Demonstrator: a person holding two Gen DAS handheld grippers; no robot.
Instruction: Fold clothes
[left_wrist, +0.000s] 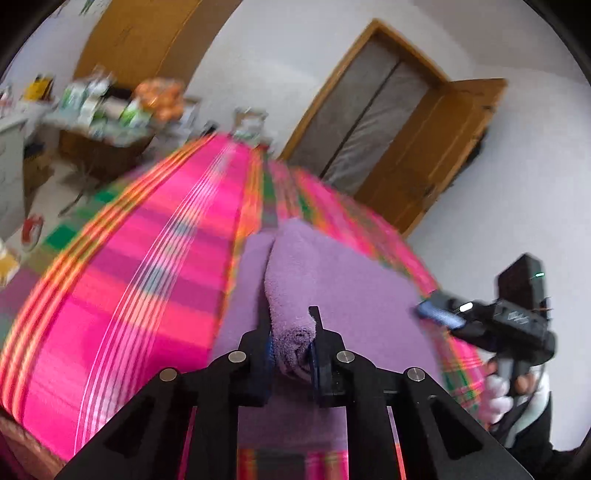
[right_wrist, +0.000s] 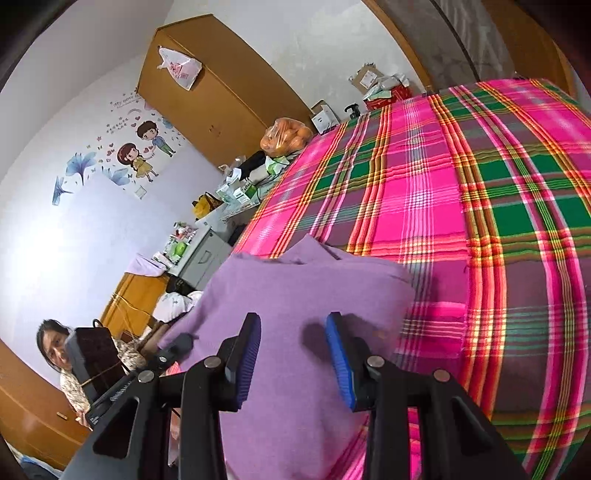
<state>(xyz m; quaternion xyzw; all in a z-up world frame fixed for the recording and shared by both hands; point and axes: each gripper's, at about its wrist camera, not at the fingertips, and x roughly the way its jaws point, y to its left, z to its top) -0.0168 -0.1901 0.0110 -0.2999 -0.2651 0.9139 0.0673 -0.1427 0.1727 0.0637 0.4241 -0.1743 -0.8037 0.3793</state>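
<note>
A purple knit garment (left_wrist: 354, 295) lies on a bed covered with a pink plaid sheet (left_wrist: 147, 258). My left gripper (left_wrist: 291, 332) is shut on a bunched fold of the purple garment and lifts it into a ridge. In the right wrist view the purple garment (right_wrist: 295, 288) lies flat below my right gripper (right_wrist: 293, 332), whose jaws stand open above the cloth with nothing between them. The right gripper (left_wrist: 439, 314) also shows at the right of the left wrist view, over the garment's edge. The left gripper's body (right_wrist: 122, 384) shows at the lower left of the right wrist view.
The plaid sheet (right_wrist: 480, 221) stretches far beyond the garment. A cluttered table (left_wrist: 107, 114) and a wooden wardrobe (right_wrist: 214, 96) stand past the bed. A wooden door (left_wrist: 436, 155) is open on the right. A person (right_wrist: 55, 350) sits at lower left.
</note>
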